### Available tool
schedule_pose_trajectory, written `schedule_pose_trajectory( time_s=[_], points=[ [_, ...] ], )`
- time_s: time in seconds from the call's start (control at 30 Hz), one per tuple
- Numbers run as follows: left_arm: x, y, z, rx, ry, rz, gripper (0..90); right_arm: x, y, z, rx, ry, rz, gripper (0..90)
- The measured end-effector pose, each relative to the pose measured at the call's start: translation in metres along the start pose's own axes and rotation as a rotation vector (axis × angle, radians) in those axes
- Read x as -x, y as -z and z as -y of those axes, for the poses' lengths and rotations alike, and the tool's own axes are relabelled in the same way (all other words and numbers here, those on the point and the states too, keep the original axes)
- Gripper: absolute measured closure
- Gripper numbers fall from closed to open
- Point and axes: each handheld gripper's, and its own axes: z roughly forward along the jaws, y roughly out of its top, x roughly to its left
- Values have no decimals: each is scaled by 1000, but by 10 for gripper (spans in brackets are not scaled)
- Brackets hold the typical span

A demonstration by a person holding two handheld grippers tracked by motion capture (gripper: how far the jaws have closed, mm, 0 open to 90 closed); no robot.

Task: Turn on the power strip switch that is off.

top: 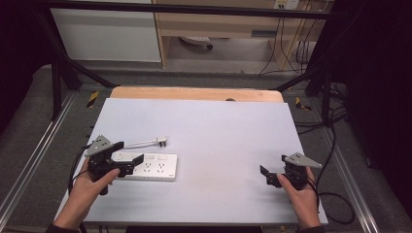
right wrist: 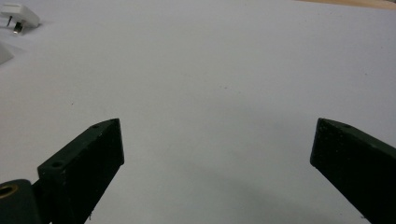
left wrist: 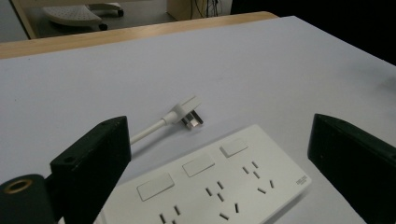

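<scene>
Both grippers wide open; left gripper [top: 127, 156] over power strip [top: 155, 167], plug [top: 162, 141] beyond.

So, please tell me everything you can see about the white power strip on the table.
The power strip is a flat white rectangular block, plastic by its look, lying face up on the pale table. Its top shows three rectangular buttons in a row, with groups of socket slots below them and a small mark near one corner. A white cable lies behind it and ends in a plug lying loose, unplugged. The open left gripper hovers over its left end; whether the fingers touch it is unclear.
</scene>
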Motion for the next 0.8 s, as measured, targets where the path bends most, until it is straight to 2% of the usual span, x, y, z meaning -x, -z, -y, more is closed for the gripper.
schedule_pose_trajectory(
  time_s=[0.23, 0.53, 0.8],
  points=[
    [7, -14, -8, -11, -20, 3, 63, 0, 0, 0, 5, -4, -2, 33],
    [11, -28, -15, -17, -21, 8, 73, 0, 0, 0, 3, -2, -4, 33],
    [14, -41, -20, -30, -21, 21, 165, 0, 1, 0, 1, -4, -5, 33]
  ],
)
